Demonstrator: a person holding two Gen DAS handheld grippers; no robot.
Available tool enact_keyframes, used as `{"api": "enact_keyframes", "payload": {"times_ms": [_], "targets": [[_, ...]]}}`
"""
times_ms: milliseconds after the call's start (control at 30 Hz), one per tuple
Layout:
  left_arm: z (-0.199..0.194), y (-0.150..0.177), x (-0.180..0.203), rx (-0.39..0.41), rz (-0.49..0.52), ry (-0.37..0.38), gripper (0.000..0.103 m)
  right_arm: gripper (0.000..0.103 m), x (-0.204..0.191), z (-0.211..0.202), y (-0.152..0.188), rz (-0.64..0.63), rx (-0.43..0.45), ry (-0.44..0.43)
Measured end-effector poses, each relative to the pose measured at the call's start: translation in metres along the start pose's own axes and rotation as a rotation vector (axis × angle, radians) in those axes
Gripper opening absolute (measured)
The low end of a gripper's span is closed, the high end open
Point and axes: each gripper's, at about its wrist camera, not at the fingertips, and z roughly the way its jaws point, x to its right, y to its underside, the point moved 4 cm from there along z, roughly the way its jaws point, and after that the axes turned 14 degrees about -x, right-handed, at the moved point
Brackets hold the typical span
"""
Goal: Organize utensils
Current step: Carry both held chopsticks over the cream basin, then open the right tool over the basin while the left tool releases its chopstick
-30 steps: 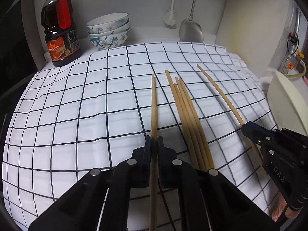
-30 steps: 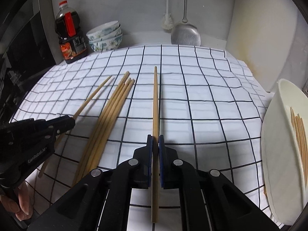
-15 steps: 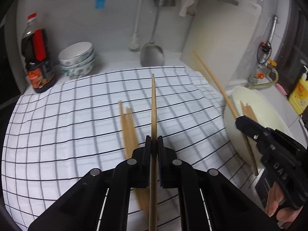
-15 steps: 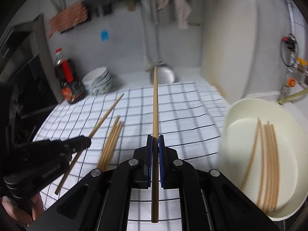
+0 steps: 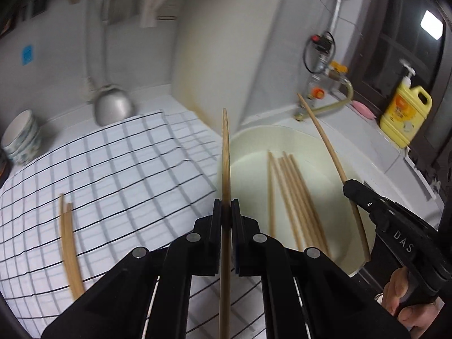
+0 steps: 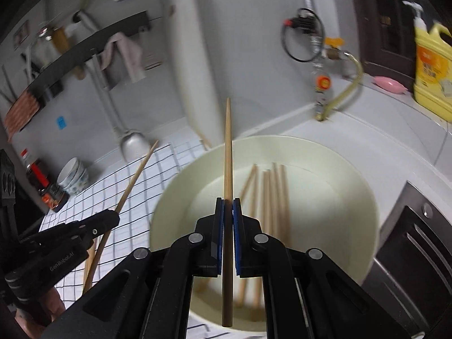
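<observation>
My left gripper [image 5: 225,206] is shut on a wooden chopstick [image 5: 225,155], which hangs over the left rim of a cream basin [image 5: 248,163]. Over the same basin [image 6: 339,186] my right gripper [image 6: 228,202] is shut on a second chopstick [image 6: 228,152]. Several chopsticks [image 6: 275,197] lie inside the basin. In the left wrist view the right gripper [image 5: 350,188] shows at the right with its chopstick [image 5: 325,141]. The left gripper [image 6: 113,216] shows low left in the right wrist view. Two loose chopsticks [image 5: 67,240] lie on the checked cloth [image 5: 127,175].
A stack of bowls [image 5: 22,141], a hanging ladle [image 5: 113,107] and a leaning cutting board [image 5: 214,42] line the back wall. A yellow detergent bottle [image 5: 406,113], pink soap [image 6: 389,83] and a tap valve [image 5: 319,65] stand behind the basin. A dark appliance front [image 6: 418,254] sits right of it.
Both grippers have risen off the checked cloth and swung right to the basin, each still carrying its chopstick. The view is blurred by the motion.
</observation>
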Motion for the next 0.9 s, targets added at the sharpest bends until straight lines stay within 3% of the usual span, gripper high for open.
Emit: {"api": "enact_keyframes", "payload": {"times_ms": [300, 667, 700, 733, 800, 833, 900], "targets": [[0.045, -0.025, 0.049, -0.062, 0.047, 0.011, 0.007, 0.006, 0.029, 0.022, 0.004, 0.04, -0.081, 0.034], [0.075, -0.022, 0.054, -0.126, 0.039, -0.003, 0.009, 0.006, 0.041, 0.032, 0.005, 0.075, -0.116, 0.06], [0.073, -0.023, 0.051, -0.117, 0.034, -0.015, 0.012, 0.006, 0.042, 0.032, 0.005, 0.085, -0.115, 0.062], [0.069, -0.023, 0.047, -0.107, 0.028, -0.025, 0.022, 0.006, 0.044, 0.032, 0.004, 0.091, -0.115, 0.064], [0.061, -0.024, 0.039, -0.084, 0.009, -0.041, 0.047, 0.009, 0.046, 0.029, 0.003, 0.104, -0.103, 0.067], [0.056, -0.025, 0.035, -0.065, -0.003, -0.048, 0.066, 0.009, 0.048, 0.027, 0.003, 0.11, -0.099, 0.066], [0.045, -0.025, 0.026, -0.027, -0.024, -0.066, 0.071, 0.009, 0.047, 0.023, 0.002, 0.111, -0.087, 0.066]]}}
